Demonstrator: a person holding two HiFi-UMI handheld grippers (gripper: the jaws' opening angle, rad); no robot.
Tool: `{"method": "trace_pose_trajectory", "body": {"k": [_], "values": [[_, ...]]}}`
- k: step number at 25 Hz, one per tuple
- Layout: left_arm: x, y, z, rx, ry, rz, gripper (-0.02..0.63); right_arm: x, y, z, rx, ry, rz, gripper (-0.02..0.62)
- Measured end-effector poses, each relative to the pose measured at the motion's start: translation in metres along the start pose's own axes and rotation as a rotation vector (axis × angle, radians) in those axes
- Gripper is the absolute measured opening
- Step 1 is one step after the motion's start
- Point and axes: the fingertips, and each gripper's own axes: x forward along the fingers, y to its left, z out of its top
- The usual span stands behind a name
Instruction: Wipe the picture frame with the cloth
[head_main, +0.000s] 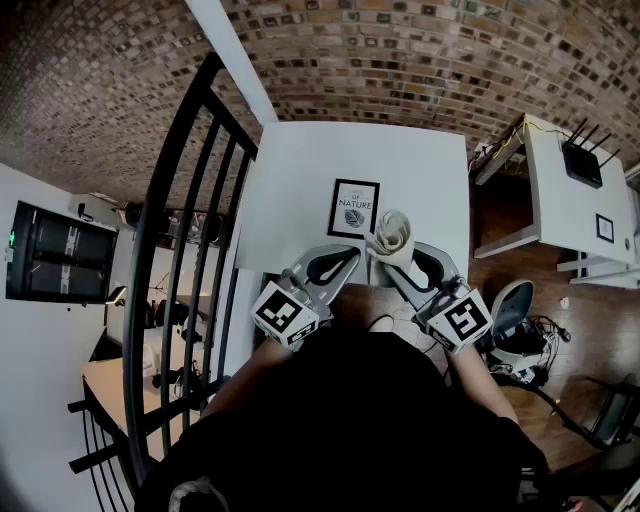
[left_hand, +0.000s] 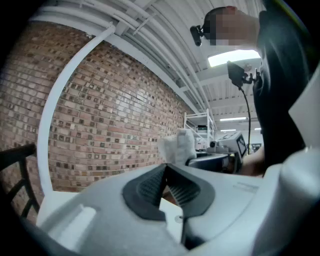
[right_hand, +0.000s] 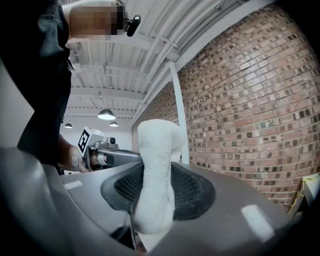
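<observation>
The cloth (right_hand: 156, 170) is clamped upright in the jaws of the right gripper (head_main: 398, 266), presumably so its bunched end can be pressed on the picture frame (head_main: 354, 208), laid flat by the counter's (head_main: 300, 170) near edge. The jaws of the left gripper (left_hand: 166, 167) are closed together, empty.

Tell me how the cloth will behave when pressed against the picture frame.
The cloth looks like fuzzy terry, so likely soft and grippy, not slippery. It bulges around the right gripper's squeeze, so it should compress and flop rather than push stiffly. Its bunched top stands unsupported, suggesting it is light.
</observation>
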Motion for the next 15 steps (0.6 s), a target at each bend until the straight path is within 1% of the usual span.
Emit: {"method": "trace_pose_trajectory", "body": {"k": [4, 8, 11, 15], "values": [[0.007, 0.005, 0.000, -0.001, -0.002, 0.005, 0.002, 0.001, -0.008, -0.006, 0.008, 0.001, 0.005, 0.153], [0.002, 0.017, -0.005, -0.014, 0.012, 0.012, 0.003, 0.016, -0.010, -0.011, 0.035, 0.006, 0.004, 0.153], [-0.001, 0.038, -0.009, -0.024, 0.017, 0.013, 0.003, 0.036, -0.013, -0.016, 0.041, 0.016, 0.007, 0.153], [-0.008, 0.080, -0.015, -0.036, -0.010, -0.005, 0.002, 0.074, -0.019, -0.024, 0.040, 0.039, -0.011, 0.153]]}}
